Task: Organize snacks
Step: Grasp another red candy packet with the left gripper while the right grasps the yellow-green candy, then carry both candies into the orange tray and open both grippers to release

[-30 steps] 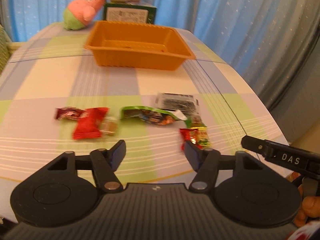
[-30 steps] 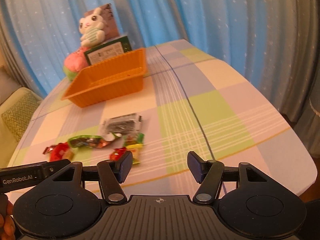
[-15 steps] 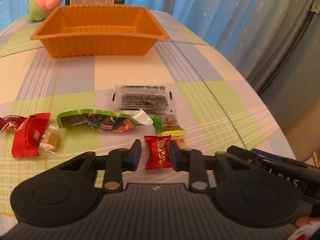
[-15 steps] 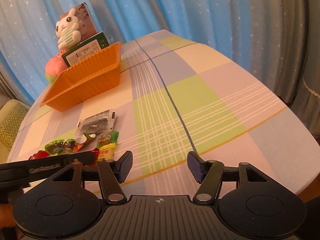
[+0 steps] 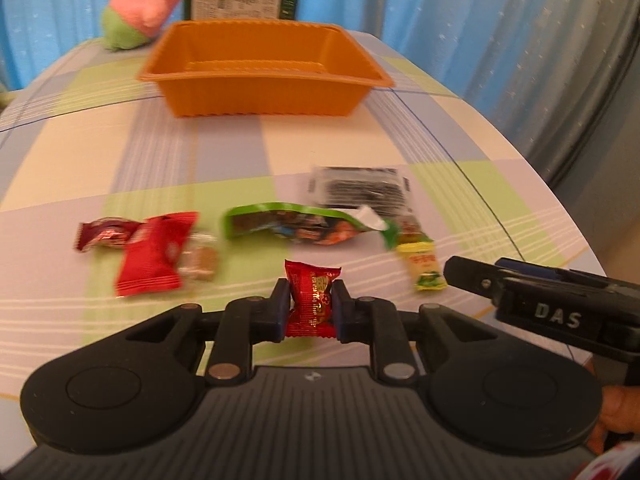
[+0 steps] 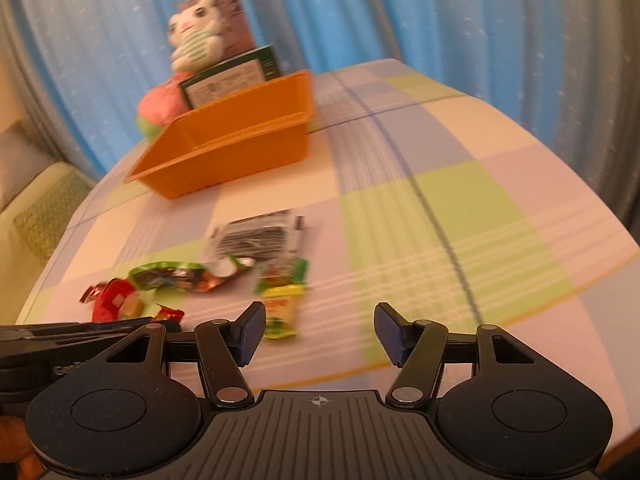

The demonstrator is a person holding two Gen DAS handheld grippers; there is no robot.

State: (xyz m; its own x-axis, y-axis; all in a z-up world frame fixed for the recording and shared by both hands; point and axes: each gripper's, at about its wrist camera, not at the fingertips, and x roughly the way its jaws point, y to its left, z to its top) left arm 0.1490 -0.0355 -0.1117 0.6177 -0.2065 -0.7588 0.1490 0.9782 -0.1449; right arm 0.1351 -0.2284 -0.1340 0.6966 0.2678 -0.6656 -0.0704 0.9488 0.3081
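Pinching a small red snack packet (image 5: 312,304), my left gripper (image 5: 309,307) has it clamped between both pads, upright, at the near edge of the worktop (image 5: 72,160). My right gripper (image 6: 320,330) hangs half open with nothing between its jaws, just beside a yellow-green sachet (image 6: 282,300). Other wrappers lie in a loose row ahead, and the orange tray (image 5: 260,96) sits well beyond them.

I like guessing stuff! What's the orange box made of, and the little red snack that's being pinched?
The orange box looks like moulded plastic with a matte finish: its walls are ribbed and its rim is thin. The little red snack seems wrapped in shiny foil or plastic film: it glints and crinkles where the left gripper jaws squeeze it.
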